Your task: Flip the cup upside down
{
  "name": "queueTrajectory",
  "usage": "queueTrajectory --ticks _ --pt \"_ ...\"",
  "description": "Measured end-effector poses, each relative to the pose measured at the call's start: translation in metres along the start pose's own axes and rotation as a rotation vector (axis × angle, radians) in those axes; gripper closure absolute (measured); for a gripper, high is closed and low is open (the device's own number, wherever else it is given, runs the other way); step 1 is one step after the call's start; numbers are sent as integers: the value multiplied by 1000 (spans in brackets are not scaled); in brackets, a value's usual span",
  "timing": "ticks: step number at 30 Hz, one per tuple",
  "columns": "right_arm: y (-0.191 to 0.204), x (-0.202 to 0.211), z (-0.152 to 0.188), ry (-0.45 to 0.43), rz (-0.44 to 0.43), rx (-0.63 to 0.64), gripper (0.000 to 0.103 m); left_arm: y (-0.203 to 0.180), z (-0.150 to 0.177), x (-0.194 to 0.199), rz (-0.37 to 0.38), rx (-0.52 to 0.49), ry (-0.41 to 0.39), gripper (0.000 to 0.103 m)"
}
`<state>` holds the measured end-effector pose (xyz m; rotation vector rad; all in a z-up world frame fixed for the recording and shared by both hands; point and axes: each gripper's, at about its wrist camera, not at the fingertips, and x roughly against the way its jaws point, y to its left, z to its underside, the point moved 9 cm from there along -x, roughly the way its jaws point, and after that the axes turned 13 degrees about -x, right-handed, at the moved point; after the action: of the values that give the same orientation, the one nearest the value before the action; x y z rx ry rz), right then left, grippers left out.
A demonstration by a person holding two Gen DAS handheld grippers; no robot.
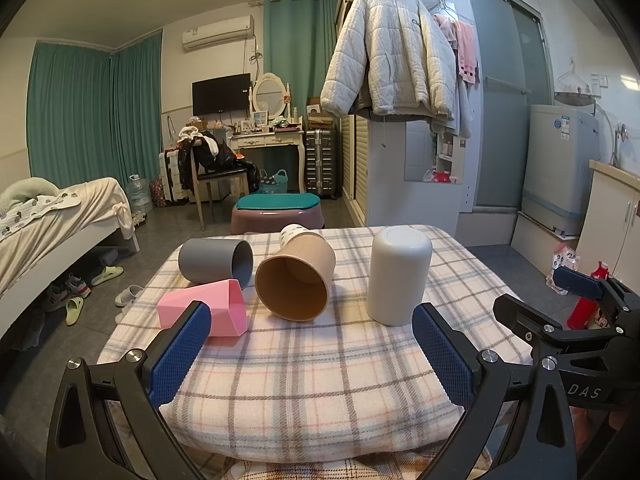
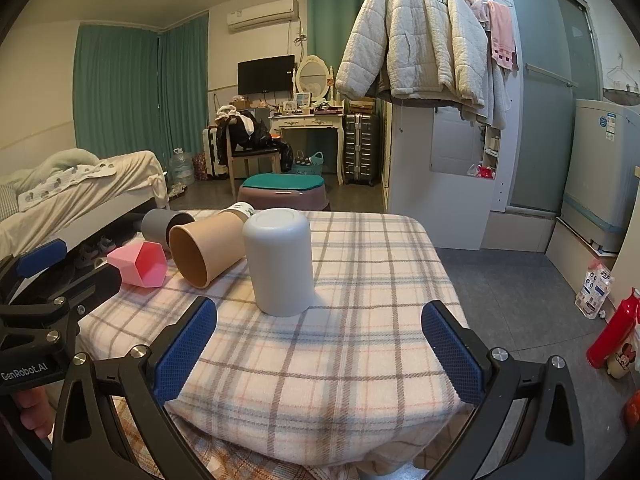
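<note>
A white cup [image 1: 398, 276] stands upside down on the plaid-covered table [image 1: 312, 360]; it also shows in the right wrist view [image 2: 280, 262]. A brown paper cup [image 1: 298, 280] [image 2: 208, 246], a pink cup [image 1: 208, 310] [image 2: 140, 264] and a grey cup [image 1: 216, 260] [image 2: 160, 226] lie on their sides to its left. My left gripper [image 1: 312, 354] is open and empty near the table's front edge. My right gripper [image 2: 320, 346] is open and empty, in front of the white cup. Each gripper shows at the edge of the other's view.
A purple stool with a teal cushion [image 1: 278, 212] stands beyond the table. A bed [image 1: 52, 220] is at the left with shoes [image 1: 76, 288] on the floor. A red bottle [image 2: 612, 328] and a washing machine [image 1: 560, 172] are at the right.
</note>
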<state>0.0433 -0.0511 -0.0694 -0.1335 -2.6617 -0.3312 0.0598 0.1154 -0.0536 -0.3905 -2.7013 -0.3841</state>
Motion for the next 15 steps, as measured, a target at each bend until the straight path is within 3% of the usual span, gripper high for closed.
queueTrajectory --ticks 15 --pt "0 -1 1 1 0 1 0 0 0 0 0 -1 1 0"
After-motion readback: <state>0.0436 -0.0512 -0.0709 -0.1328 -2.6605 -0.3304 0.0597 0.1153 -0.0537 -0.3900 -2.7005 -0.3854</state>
